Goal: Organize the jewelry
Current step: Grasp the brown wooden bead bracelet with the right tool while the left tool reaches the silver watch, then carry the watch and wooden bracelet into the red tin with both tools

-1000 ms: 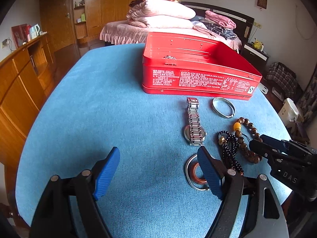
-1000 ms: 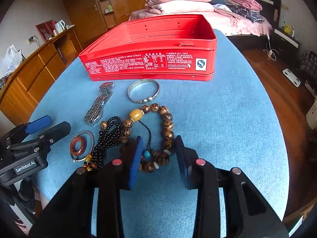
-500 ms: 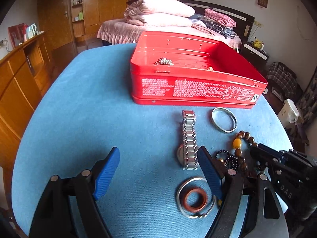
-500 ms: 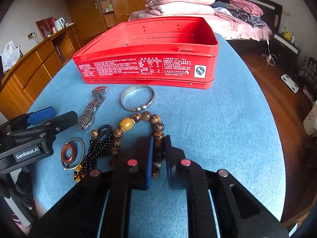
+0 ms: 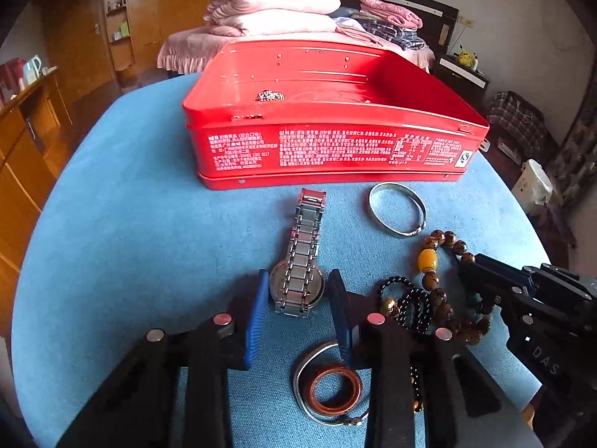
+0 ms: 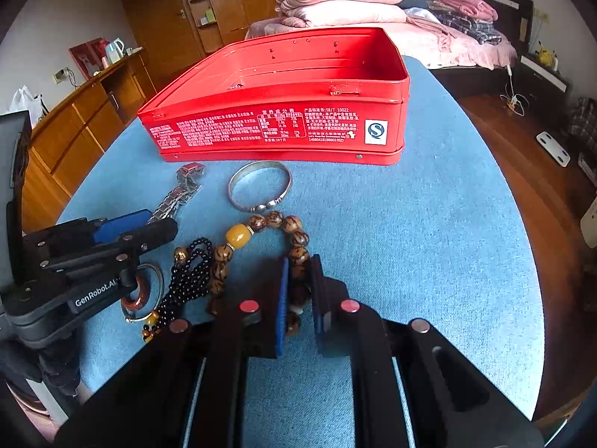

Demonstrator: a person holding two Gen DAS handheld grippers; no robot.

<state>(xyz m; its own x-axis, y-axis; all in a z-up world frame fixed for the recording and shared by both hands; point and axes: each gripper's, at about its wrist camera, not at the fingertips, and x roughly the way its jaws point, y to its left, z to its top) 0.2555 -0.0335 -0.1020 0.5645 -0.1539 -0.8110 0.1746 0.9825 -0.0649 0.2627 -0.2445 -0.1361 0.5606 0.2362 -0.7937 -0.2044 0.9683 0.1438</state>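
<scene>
An open red tin stands on the blue table, with a small sparkly piece inside. In front lie a steel watch, a silver bangle, a brown bead bracelet, a black bead string and a red-brown ring. My left gripper is closed on the watch's face, its blue pads at both sides. My right gripper is shut on the brown bead bracelet.
The round table's edge drops off at the right to a wooden floor. A wooden cabinet stands at the left. A bed with folded blankets lies behind the tin.
My left gripper moved forward and closed from wide open onto the watch. My right gripper closed from partly open onto the brown bead bracelet.
</scene>
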